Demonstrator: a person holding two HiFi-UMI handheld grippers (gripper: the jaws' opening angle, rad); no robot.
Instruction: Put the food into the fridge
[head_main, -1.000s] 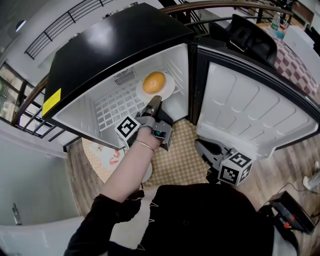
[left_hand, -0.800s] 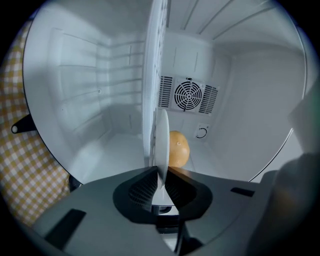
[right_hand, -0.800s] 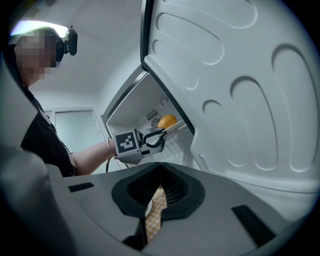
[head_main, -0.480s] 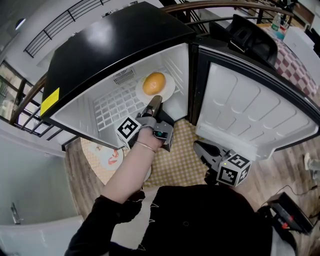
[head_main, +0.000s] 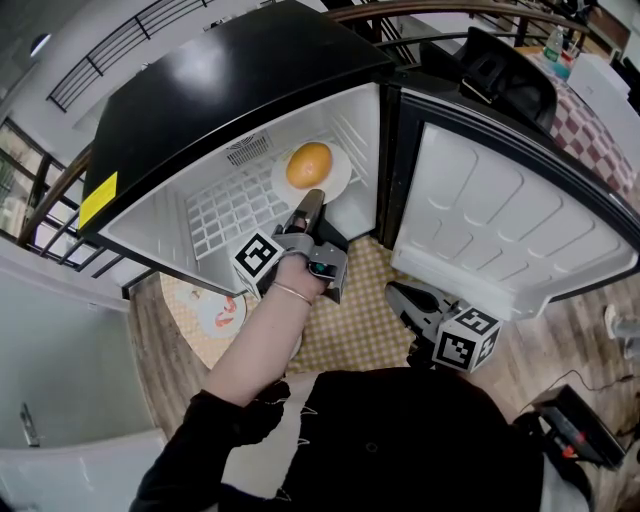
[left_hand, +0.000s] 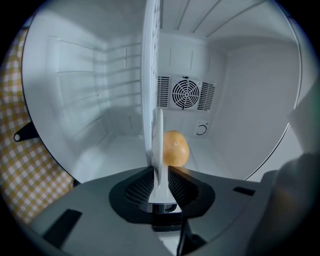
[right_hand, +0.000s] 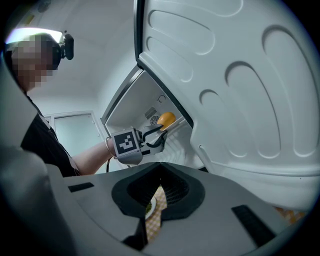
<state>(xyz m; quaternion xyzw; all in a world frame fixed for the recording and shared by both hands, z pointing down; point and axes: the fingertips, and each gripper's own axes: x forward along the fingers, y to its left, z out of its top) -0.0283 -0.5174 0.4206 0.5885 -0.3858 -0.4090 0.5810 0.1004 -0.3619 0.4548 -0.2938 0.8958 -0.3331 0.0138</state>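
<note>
- Food (head_main: 308, 164): in the head view it is a single round, smooth, orange-yellow piece, plain-skinned, sitting on a white plate (head_main: 338, 184) inside the open fridge (head_main: 200, 90), over the white wire shelf (head_main: 232, 210) and towards the back wall near the vent.
- In the same view the left gripper (head_main: 311, 204) reaches into the fridge with its tips at the plate's near rim. The fridge door (head_main: 500, 230) stands wide open at the right.
- The right gripper (head_main: 398, 291) hangs low outside the fridge, below the door and above a yellow checked cloth (head_main: 360, 320). It is well apart from the food.
- A second dish (head_main: 220, 312) lies on that cloth, below the fridge's edge.
- In the left gripper view the plate shows edge-on as a thin white blade running up from between the jaws, which are clamped on its rim. The food shows just beyond the rim as a rounded orange shape with a small dimple on its skin. Behind it are a round fan grille (left_hand: 186, 93) and the white back wall.
- In the right gripper view the jaws are closed together with nothing between them. Past them the left gripper is seen from the side, its fingers at the plate's edge, with the orange food above on the plate inside the fridge. The moulded inner face of the door fills the right of that view.
</note>
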